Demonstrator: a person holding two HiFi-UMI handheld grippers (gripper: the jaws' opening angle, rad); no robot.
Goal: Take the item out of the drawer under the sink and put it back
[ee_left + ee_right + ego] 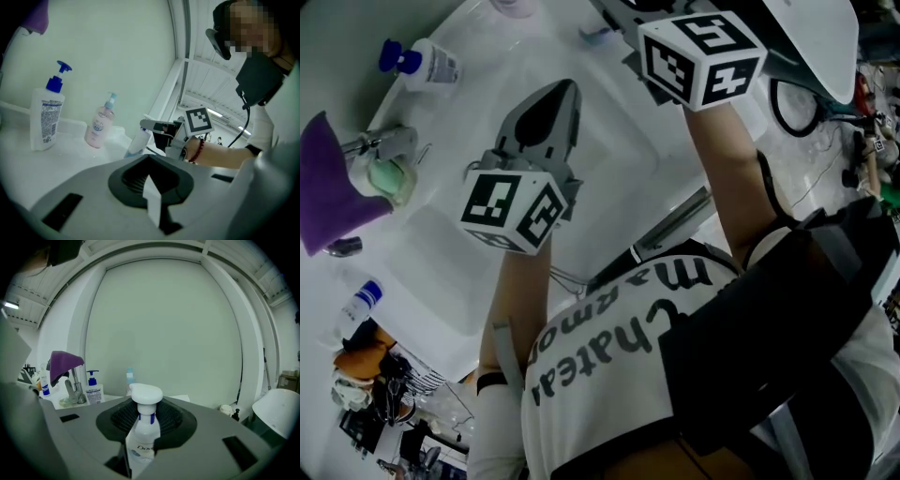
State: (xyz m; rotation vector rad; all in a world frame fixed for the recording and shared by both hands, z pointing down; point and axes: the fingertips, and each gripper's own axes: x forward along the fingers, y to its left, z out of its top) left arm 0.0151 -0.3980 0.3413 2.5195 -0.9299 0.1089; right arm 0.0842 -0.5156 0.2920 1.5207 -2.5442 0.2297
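The bottle (143,427) is already out of the drawer, clamped upright in the right hand-held gripper (140,452) near the sink worktop (70,159), the left hand-held gripper (152,199) closed on nothing, so returning it to the drawer looks left to do

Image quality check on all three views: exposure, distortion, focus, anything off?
Head view: underexposed, greenish cast, scene tilted. Left gripper view: fisheye vignette with black corners, frame lines bowed, mosaic patch overlaid top right. Right gripper view: same vignette, wall edges bowed; pump bottle close to the lens yet label legible, flat lighting, no glare.
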